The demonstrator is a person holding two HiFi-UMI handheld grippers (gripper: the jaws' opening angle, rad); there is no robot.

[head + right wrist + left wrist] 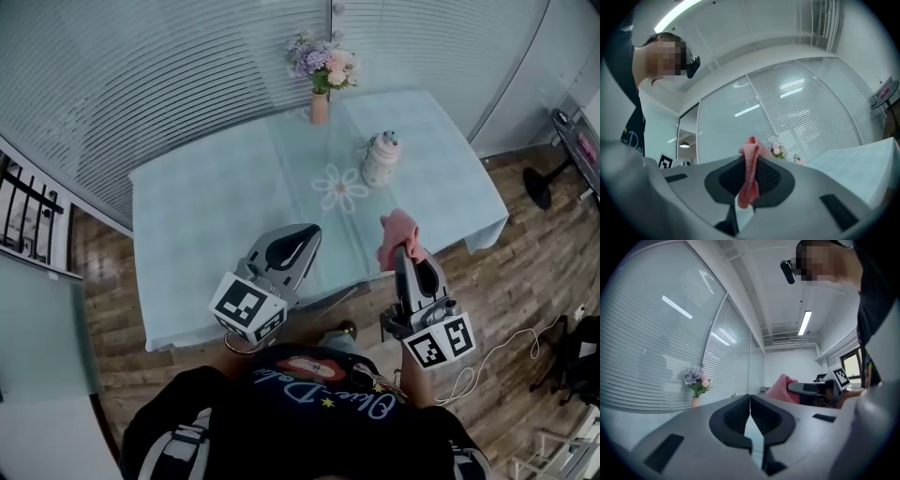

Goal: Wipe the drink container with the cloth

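Observation:
The drink container (381, 159), white with a lidded top, stands on the table (216, 206) right of a flower print; it shows small in the right gripper view (798, 161). A pink cloth (399, 234) is pinched in my right gripper (401, 251), which hovers over the table's near edge, short of the container. In the right gripper view the cloth (750, 176) hangs between the shut jaws of that gripper (749, 165). My left gripper (305, 236) hangs over the near table edge, jaws shut with nothing between them (750, 401). The cloth (780, 389) shows to its right.
A vase of flowers (321, 77) stands at the table's far edge, near the blinds; it also appears in the left gripper view (697, 386). Wooden floor (525, 272) lies right of the table. A black stand base (542, 187) sits at the far right.

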